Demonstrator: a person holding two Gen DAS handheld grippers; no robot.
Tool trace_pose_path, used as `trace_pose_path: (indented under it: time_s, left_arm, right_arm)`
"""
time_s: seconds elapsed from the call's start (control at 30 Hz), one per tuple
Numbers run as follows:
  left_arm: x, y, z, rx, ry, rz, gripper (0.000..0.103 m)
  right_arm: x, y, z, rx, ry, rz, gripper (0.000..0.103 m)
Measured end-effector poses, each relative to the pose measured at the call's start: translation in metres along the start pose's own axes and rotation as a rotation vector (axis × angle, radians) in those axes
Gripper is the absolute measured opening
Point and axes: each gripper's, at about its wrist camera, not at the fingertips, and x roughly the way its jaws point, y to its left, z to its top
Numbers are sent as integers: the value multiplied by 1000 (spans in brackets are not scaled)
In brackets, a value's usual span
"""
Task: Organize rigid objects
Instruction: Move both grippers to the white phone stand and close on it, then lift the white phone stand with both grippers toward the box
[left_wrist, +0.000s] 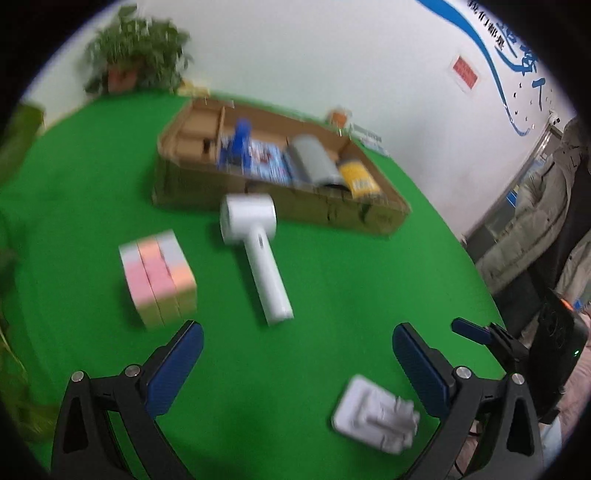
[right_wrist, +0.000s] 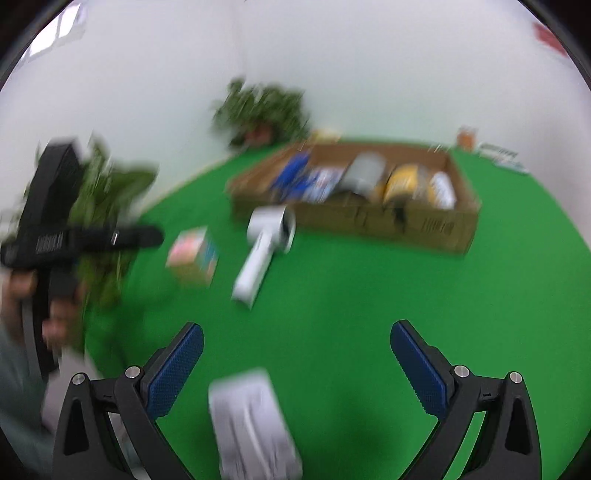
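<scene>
A white hammer-shaped device (left_wrist: 255, 254) (right_wrist: 264, 251) lies on the green table just in front of a cardboard box (left_wrist: 207, 192) (right_wrist: 436, 225). A pink and orange carton (left_wrist: 157, 277) (right_wrist: 194, 254) stands to its left. A white packaged item (left_wrist: 376, 413) (right_wrist: 251, 424) lies nearest me. My left gripper (left_wrist: 297, 354) is open above bare cloth, with the device's handle end just beyond its fingertips. My right gripper (right_wrist: 297, 354) is open too, and the white package sits low between its fingers without touching the pads. Both views are blurred.
The box holds a blue bottle (left_wrist: 240, 142), a grey cylinder (left_wrist: 314, 158), a yellow can (left_wrist: 360, 179) and printed packs. Potted plants (left_wrist: 136, 51) (right_wrist: 264, 110) stand at the table's far edge. A person in a padded coat (left_wrist: 543, 206) stands at the right.
</scene>
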Motion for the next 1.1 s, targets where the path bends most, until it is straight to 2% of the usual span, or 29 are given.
trace_pose_path:
  time_s: [0.1,0.17,0.27,0.33,0.37,0.4,0.43,0.57,0.77,0.83,0.87,0.93,0.97,1.0,1.1]
  left_arm:
    - [18,5,-27,-66,102,-105,102]
    - [32,4,-41,-105,172,-174,101]
    - [48,-7,-55,-105,245,-240,101]
    - [53,-17,-58,-87,273,-258,101]
    - [55,-22,-60,-78,283,-273,101]
    - [55,-25,-59,-75,289,-287,101]
    - [57,-28,-59,-76,293,-299,101]
    - [60,-34,-57,-76,309,-319,98]
    - [71,-35,-47,-111,308,-362,98]
    - [79,-36,-42,-119,314,-378,98]
    - [84,-36,-41,-130,322,-382,98]
    - [92,-34,-38,-149,340,-398,91]
    - [95,-34,-39,-157,354,-414,89]
    - [99,-34,-40,-167,369,-425,85]
    - [105,-34,-47,-182,399,-435,80]
  right_arm:
    - [13,3,-32,25,86,95,102]
    - [26,8,-47,30,145,120,100]
    - [39,25,-64,-26,191,109,94]
    - [44,32,-66,-55,197,95,89]
    - [47,37,-68,-90,195,47,82]
    - [52,39,-70,-115,201,3,70]
    - [53,40,-71,-134,190,-18,69]
    - [51,31,-68,-103,191,-6,65]
    - [51,1,-45,83,180,-124,64]
    - [48,-6,-41,171,169,-109,64]
    - [45,-4,-40,177,160,-65,65]
    - [38,1,-42,157,124,14,70]
    - [31,4,-43,136,95,28,80]
    - [27,8,-45,115,77,12,85]
    - [26,10,-51,78,89,-41,85]
